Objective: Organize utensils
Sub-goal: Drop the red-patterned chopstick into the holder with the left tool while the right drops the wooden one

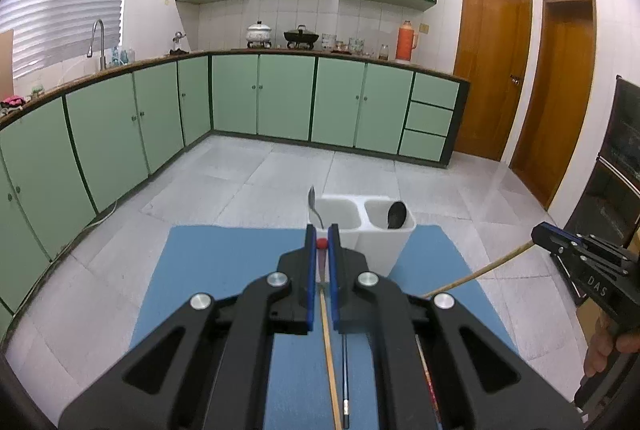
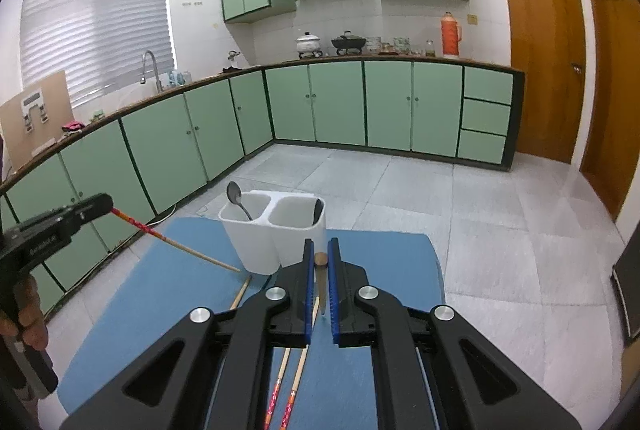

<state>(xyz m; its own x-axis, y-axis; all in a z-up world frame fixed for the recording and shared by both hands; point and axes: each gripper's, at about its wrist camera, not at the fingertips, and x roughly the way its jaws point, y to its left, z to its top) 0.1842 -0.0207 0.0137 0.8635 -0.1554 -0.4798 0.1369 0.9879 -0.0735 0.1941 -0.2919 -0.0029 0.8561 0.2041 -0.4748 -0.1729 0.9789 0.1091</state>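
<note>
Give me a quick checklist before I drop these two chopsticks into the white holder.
1. Left gripper shut on the red-ended chopstick: ok.
2. Right gripper shut on the plain wooden chopstick: ok.
3. Holder upright on the blue mat: ok.
4. Room left in both compartments, one with a metal spoon, one with a dark spoon: ok.
5. Chopstick tips above the holder's rim: not ok, both hang off to its sides.
6. Mat cleared of utensils: not ok, more chopsticks lie there.
</note>
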